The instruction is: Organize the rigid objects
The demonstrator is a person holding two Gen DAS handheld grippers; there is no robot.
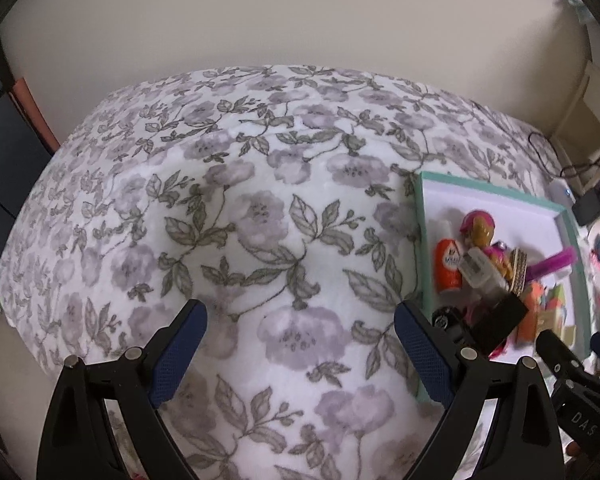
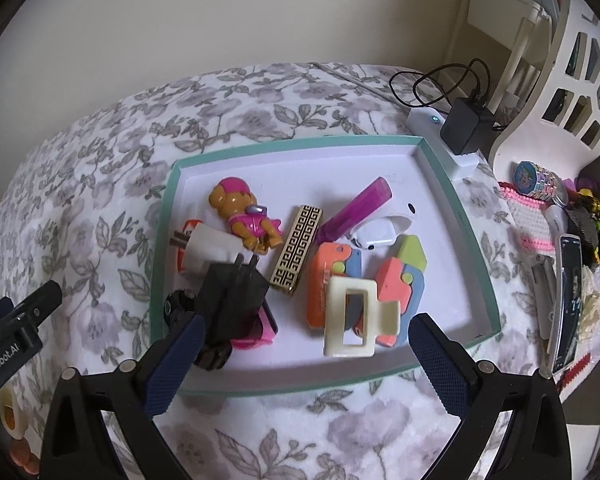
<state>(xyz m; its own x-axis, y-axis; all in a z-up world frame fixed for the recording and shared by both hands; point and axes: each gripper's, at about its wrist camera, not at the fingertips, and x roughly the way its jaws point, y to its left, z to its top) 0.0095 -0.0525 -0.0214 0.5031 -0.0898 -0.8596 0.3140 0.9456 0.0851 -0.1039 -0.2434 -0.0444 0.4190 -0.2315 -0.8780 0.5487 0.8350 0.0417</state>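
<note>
A teal-rimmed white tray [image 2: 460,216] lies on the floral blanket and holds several small things: a toy dog in pink [image 2: 244,212], a gold patterned bar [image 2: 298,248], a purple tube [image 2: 358,210], a white earbud case [image 2: 374,234], coloured plastic pieces [image 2: 396,272], a cream hair claw [image 2: 354,318], a white plug [image 2: 210,250] and a black charger [image 2: 234,304]. My right gripper [image 2: 306,354] hangs open over the tray's near edge, holding nothing. My left gripper [image 1: 300,344] is open above bare blanket, left of the tray [image 1: 422,240].
A floral blanket [image 1: 240,220] covers the surface. Behind the tray sit a white power strip [image 2: 432,124] and a black adapter [image 2: 462,126] with cables. At right lie a phone [image 2: 568,300], pink items and a white lattice basket [image 2: 572,92].
</note>
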